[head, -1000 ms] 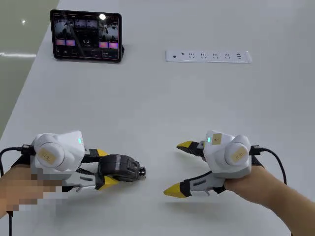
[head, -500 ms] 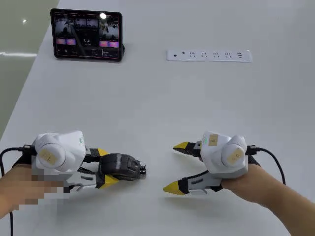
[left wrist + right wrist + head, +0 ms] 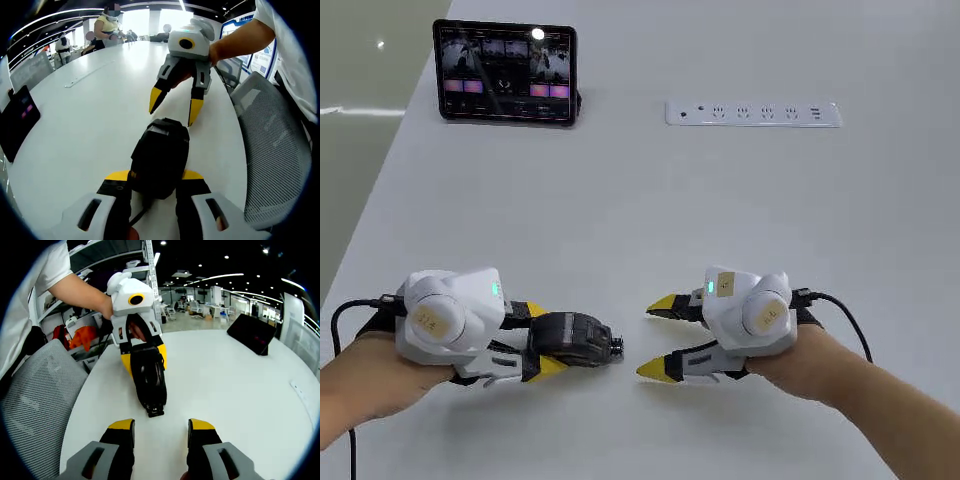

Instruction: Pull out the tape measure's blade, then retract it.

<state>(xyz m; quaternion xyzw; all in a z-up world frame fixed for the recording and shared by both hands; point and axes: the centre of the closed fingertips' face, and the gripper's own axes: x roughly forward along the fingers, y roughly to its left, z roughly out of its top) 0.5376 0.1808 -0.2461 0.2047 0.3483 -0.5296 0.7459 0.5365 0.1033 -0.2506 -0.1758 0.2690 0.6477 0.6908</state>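
A black tape measure [image 3: 572,339] lies on the white table near its front edge, its blade tip [image 3: 616,347] pointing right. My left gripper [image 3: 541,339] is shut on the tape measure [image 3: 160,157], with the yellow fingertips [image 3: 118,176] pressed against both its sides. My right gripper [image 3: 657,338] stands open a short way to the right of the blade tip, jaws spread and facing it. In the right gripper view, the tape measure [image 3: 149,375] lies just ahead of the open right gripper [image 3: 161,426], and its blade tip [image 3: 155,411] sits a little beyond the fingertips.
A tablet [image 3: 507,73] stands at the back left of the table [image 3: 650,210], and a white power strip [image 3: 753,113] lies at the back right. A grey mesh chair [image 3: 272,160] sits beside the table edge. A cable [image 3: 840,312] trails from the right gripper.
My right gripper has moved left, closing the gap to the tape measure's blade tip. The left gripper still holds the tape measure in place.
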